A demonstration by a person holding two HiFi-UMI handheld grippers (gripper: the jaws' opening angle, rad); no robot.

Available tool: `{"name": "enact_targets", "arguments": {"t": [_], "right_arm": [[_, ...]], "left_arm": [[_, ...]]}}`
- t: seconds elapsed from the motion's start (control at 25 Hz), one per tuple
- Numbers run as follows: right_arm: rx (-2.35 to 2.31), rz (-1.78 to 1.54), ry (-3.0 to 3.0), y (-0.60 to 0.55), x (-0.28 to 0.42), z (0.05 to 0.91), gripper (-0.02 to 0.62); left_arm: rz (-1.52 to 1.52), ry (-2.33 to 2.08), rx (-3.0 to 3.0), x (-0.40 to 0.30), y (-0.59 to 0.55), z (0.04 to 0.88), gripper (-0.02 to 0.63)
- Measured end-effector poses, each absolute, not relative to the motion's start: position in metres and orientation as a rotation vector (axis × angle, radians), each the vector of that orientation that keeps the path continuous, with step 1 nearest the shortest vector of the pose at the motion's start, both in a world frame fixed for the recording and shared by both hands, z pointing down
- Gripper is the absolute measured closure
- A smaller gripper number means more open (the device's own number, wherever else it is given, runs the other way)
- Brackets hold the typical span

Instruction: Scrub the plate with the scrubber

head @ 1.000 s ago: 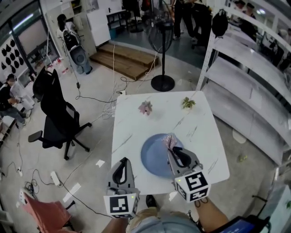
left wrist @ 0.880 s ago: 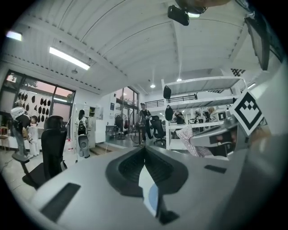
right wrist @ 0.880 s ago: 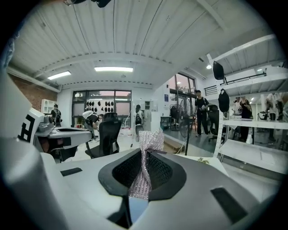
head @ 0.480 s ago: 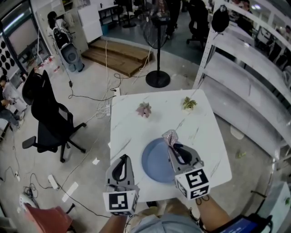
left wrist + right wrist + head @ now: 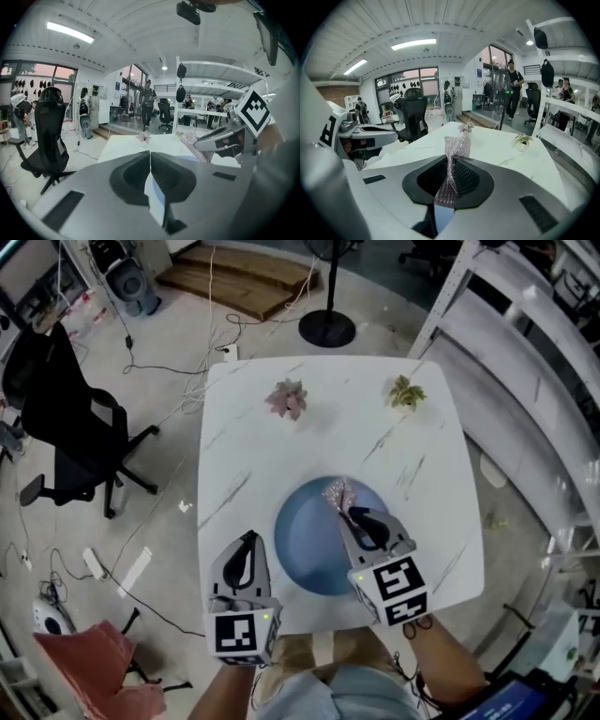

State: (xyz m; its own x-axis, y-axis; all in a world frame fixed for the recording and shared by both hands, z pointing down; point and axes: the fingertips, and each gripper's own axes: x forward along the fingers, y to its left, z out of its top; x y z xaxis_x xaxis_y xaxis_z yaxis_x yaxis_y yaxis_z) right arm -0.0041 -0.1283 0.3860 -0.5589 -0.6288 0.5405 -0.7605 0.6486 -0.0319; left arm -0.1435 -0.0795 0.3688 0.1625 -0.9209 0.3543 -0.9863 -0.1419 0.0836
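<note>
Silvery mesh scrubber (image 5: pixel 334 494) sits pinched tight in my right gripper (image 5: pixel 349 515) over the blue plate (image 5: pixel 305 545); my left gripper (image 5: pixel 247 542) is closed, empty

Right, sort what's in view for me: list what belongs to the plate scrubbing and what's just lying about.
In the job:
- blue plate
- sparkly scrubber, clamped in the right gripper over the plate

Lying about:
- pink plant and green plant, far side of the table
- left gripper, shut and empty
- black office chair on the floor
</note>
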Motion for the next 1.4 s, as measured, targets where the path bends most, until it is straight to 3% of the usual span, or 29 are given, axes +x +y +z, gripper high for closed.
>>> {"name": "enact_targets", "arguments": {"t": [0.24, 0.52, 0.8, 1.4], "right_arm": [[0.971, 0.427, -2.265, -0.142, -0.004, 0.442, 0.540], [0.892, 0.473, -2.161, -0.155, -0.009, 0.476, 0.543], [0.734, 0.495, -2.046, -0.158, -0.024, 0.490, 0.550], [0.460, 0.492, -2.017, -0.105, -0.073, 0.497, 0.558]], "left_arm": [[0.358, -1.781, 2.082, -0.140, -0.092, 0.425, 0.594], [0.372, -1.638, 2.065, -0.126, -0.106, 0.465, 0.526], [0.427, -1.536, 2.005, -0.123, -0.120, 0.480, 0.577], [0.387, -1.498, 1.941, -0.127, -0.124, 0.484, 0.588]]}}
